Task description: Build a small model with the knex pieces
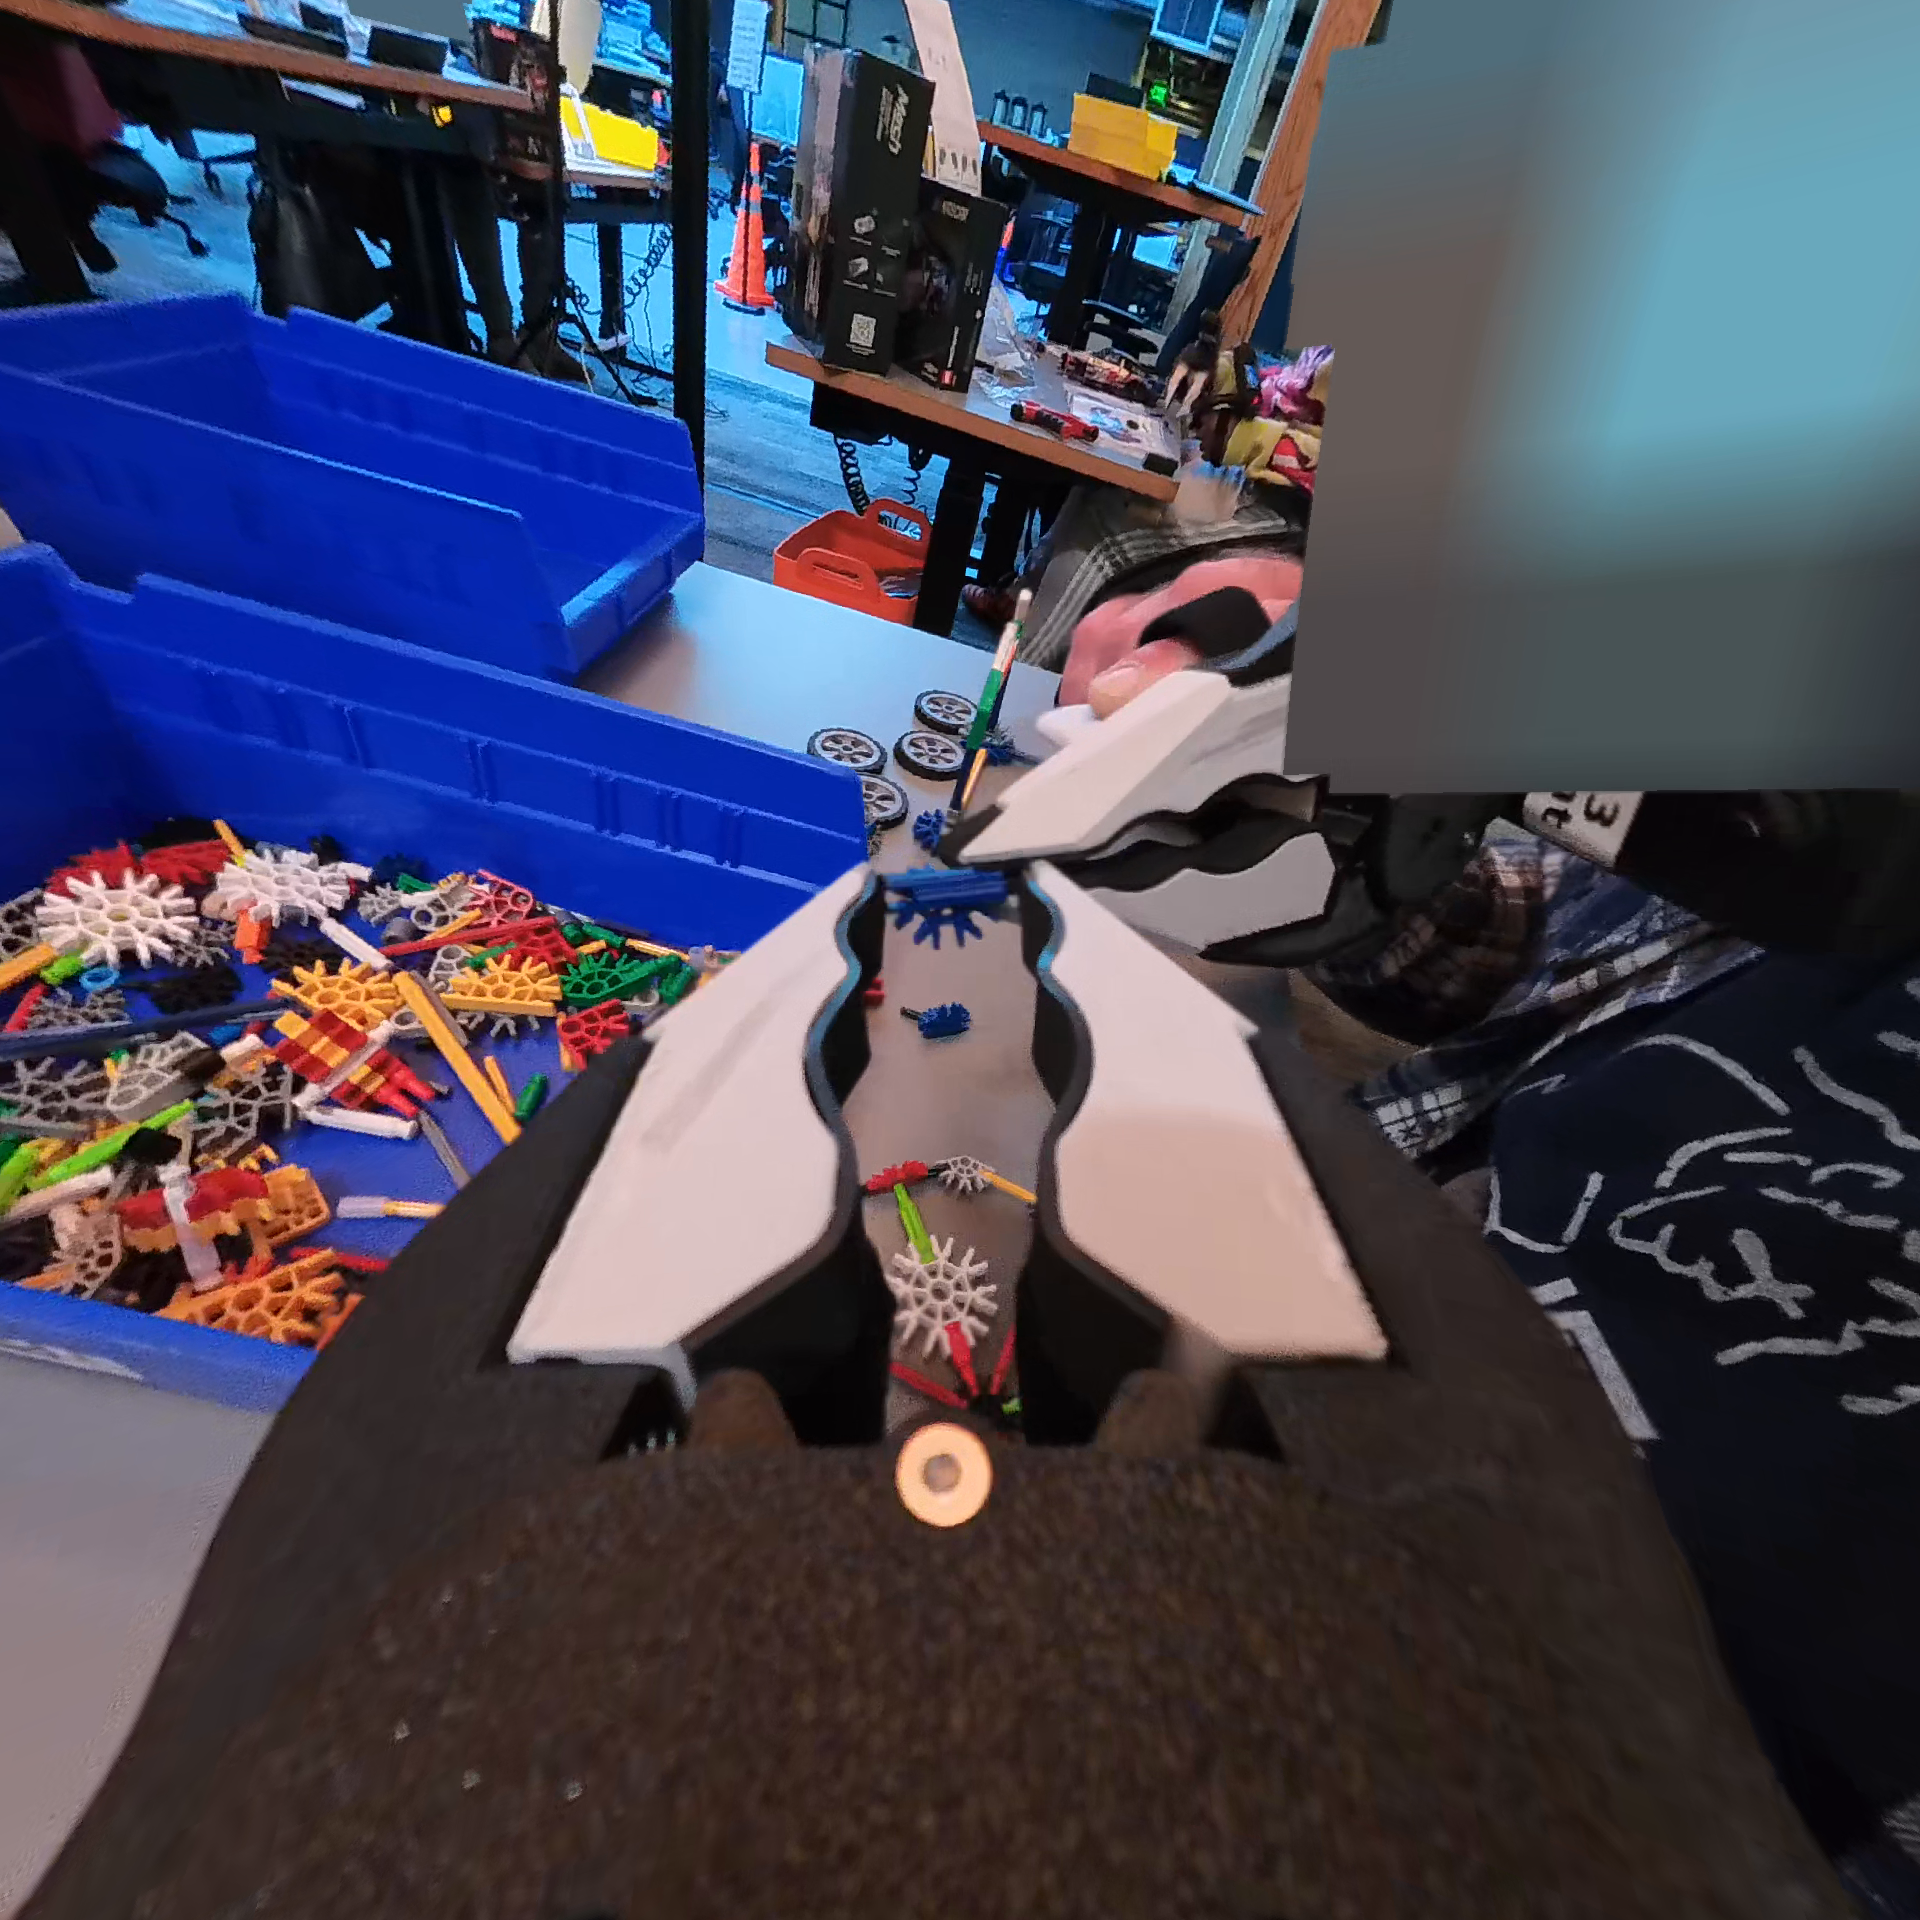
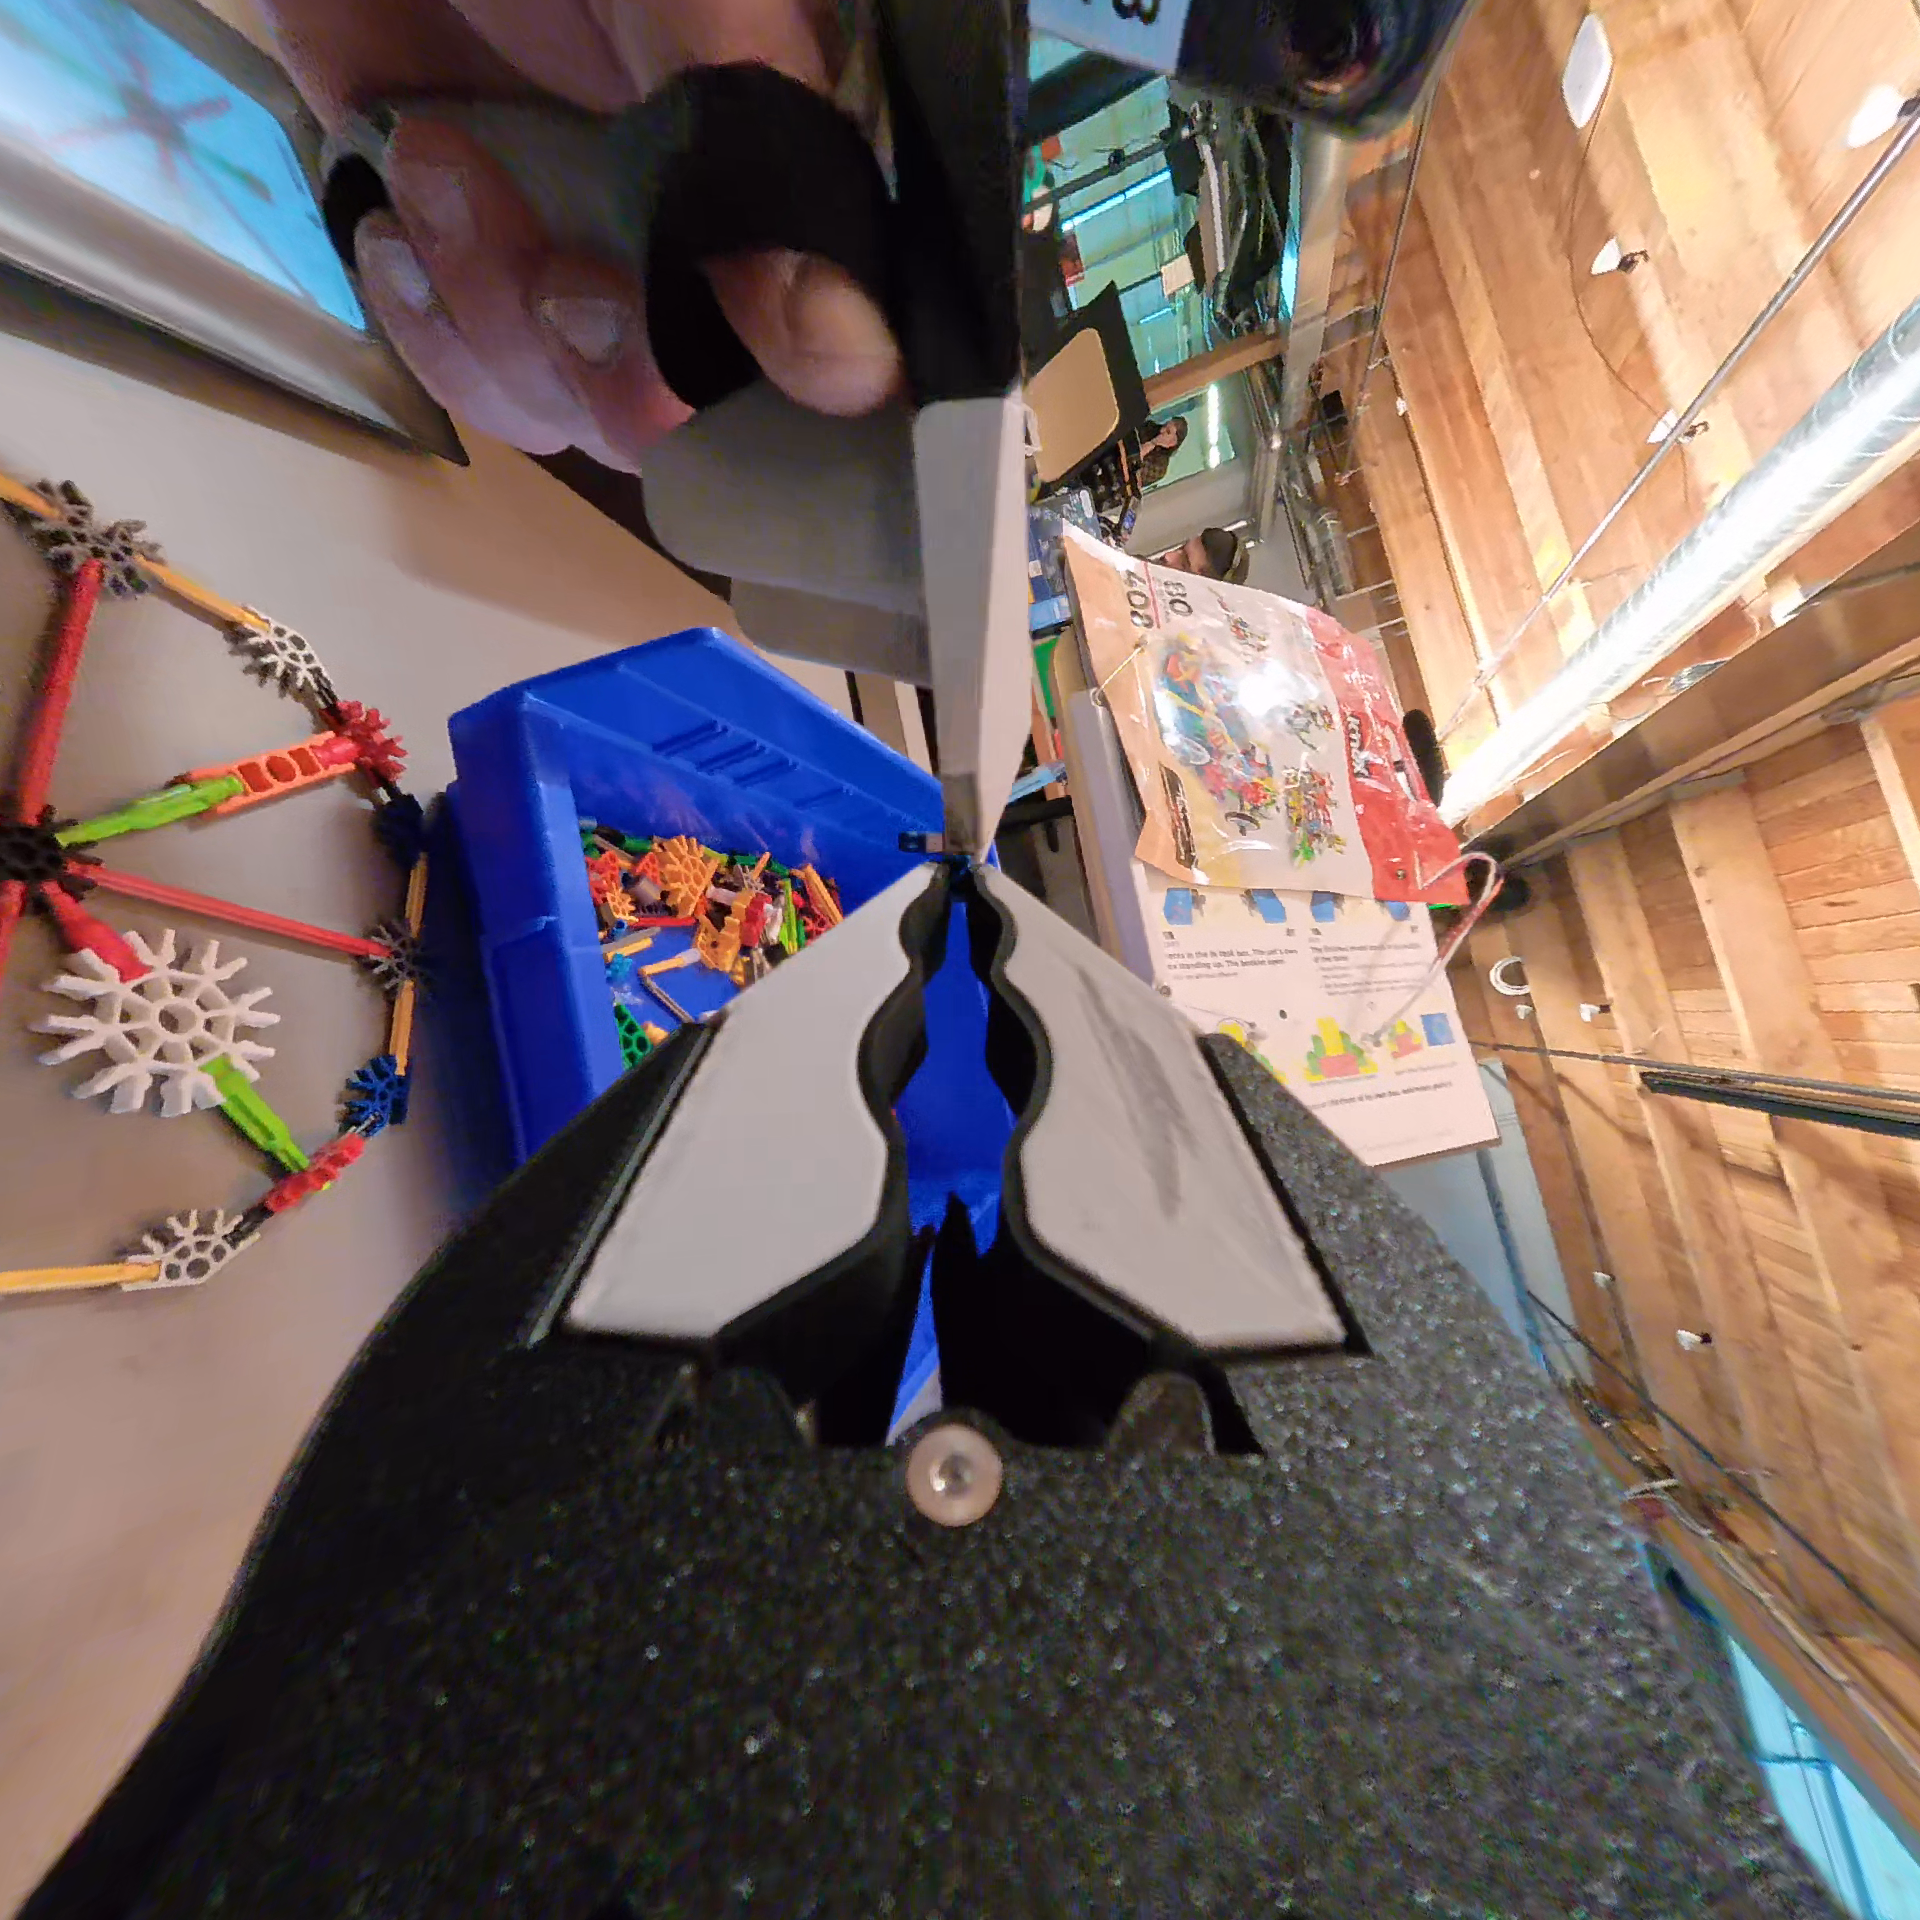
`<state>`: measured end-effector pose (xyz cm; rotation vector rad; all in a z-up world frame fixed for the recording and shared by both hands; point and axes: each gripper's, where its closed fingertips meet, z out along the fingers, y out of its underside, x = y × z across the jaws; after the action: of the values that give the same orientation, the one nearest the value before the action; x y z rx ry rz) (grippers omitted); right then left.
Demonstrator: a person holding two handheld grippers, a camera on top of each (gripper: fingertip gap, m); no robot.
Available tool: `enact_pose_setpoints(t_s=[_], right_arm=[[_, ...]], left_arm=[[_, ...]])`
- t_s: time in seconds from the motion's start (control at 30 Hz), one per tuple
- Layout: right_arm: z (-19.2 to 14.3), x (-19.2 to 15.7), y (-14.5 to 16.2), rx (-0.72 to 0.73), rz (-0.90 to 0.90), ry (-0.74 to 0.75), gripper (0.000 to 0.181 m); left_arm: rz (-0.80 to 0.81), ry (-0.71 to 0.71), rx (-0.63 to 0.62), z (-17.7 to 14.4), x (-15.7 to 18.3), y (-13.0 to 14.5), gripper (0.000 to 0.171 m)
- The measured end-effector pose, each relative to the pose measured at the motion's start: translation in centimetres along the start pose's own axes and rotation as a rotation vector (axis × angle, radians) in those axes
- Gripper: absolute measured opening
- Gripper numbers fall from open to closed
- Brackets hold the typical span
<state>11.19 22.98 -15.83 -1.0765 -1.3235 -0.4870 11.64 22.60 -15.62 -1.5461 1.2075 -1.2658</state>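
My left gripper (image 1: 945, 896) is shut on a blue connector (image 1: 943, 909) and holds it above the grey table (image 1: 790, 644). My right gripper (image 1: 961, 850) comes in from the right, and its tips meet the same blue connector. In the right wrist view my right gripper (image 2: 956, 871) is shut on a thin blue part (image 2: 961, 864), right below the left gripper's tips (image 2: 971, 805). A rod-and-connector frame (image 2: 156, 883) with a white snowflake connector (image 2: 156, 1023) lies on the table; it also shows under my left gripper (image 1: 940, 1294).
A blue bin (image 1: 436, 748) of loose coloured rods and connectors stands to the left, with another blue bin (image 1: 343, 468) behind it. Several small wheels (image 1: 930, 750) and a green-and-white rod (image 1: 1000, 675) lie past the tips. A booklet and parts bag (image 2: 1299, 790) stand beyond the bin. My two grippers' fingertips are within a few centimetres of each other.
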Motion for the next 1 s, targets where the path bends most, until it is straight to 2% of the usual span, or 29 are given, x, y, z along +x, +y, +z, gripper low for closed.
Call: enact_pose_setpoints(t_s=[0.23,0.4,1.0], right_arm=[[-0.2,0.0,0.1,-0.006,-0.007,0.013,0.002],[-0.3,0.1,0.2,0.009,0.043,0.004,0.002],[-0.9,1.3,0.2,0.139,0.303,-0.082,0.003]], left_arm=[[-0.008,0.0,-0.01,0.2,0.1,-0.1,0.021],[0.049,0.0,-0.018,0.4,0.1,-0.2,0.02],[0.392,0.078,-0.048,1.0,0.7,-1.4,0.018]])
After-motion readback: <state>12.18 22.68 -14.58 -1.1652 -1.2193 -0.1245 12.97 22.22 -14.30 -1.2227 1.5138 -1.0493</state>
